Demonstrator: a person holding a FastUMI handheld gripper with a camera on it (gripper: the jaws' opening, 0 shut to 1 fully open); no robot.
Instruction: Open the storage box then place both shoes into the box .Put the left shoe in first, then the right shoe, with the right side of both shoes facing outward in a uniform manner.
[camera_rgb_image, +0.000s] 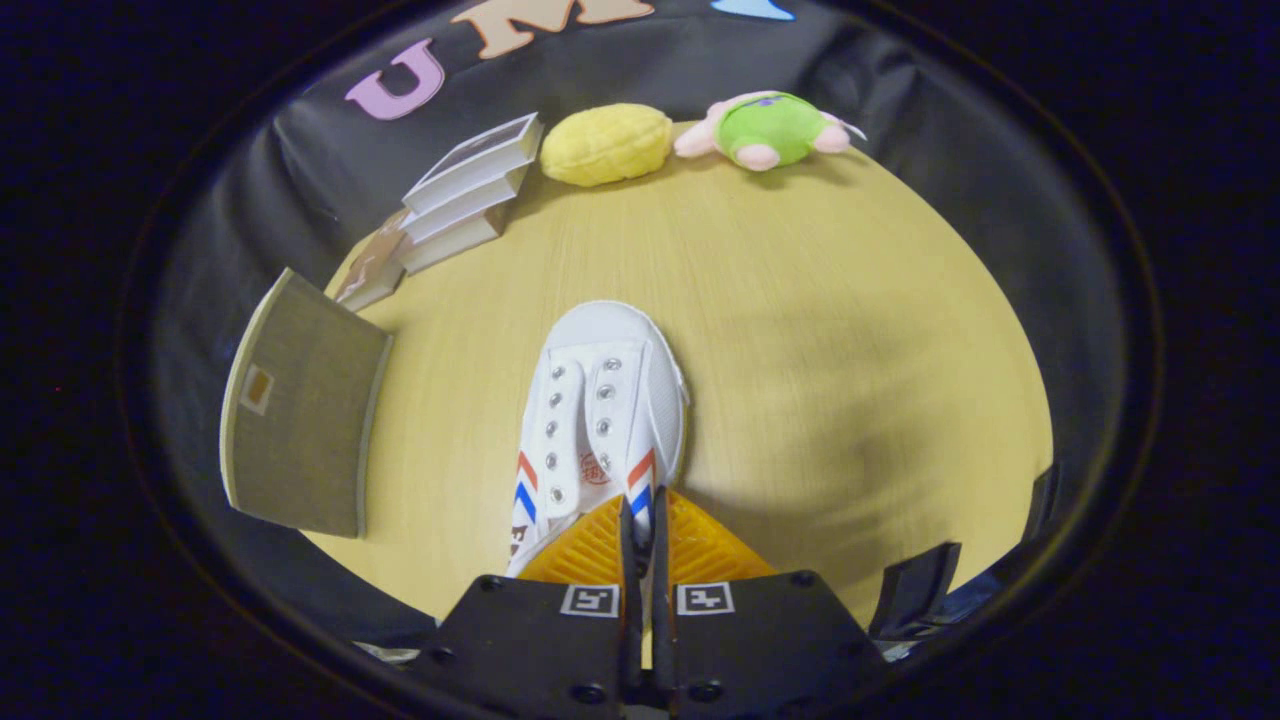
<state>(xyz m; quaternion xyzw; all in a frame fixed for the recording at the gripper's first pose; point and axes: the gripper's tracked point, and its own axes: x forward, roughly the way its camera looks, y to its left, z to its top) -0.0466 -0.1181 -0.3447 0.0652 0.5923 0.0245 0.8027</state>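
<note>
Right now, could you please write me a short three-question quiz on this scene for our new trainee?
1. True or false: the gripper is shut on the side wall of the white shoe.
2. Which soft toy lies beside the stack of books at the table's far edge: A) the yellow plush, B) the green plush?
3. Fill in: the shoe's toe points ____ the gripper.

Key: 1 true, the fingers pinch its wall near the collar; 2 A; 3 away from.
</note>
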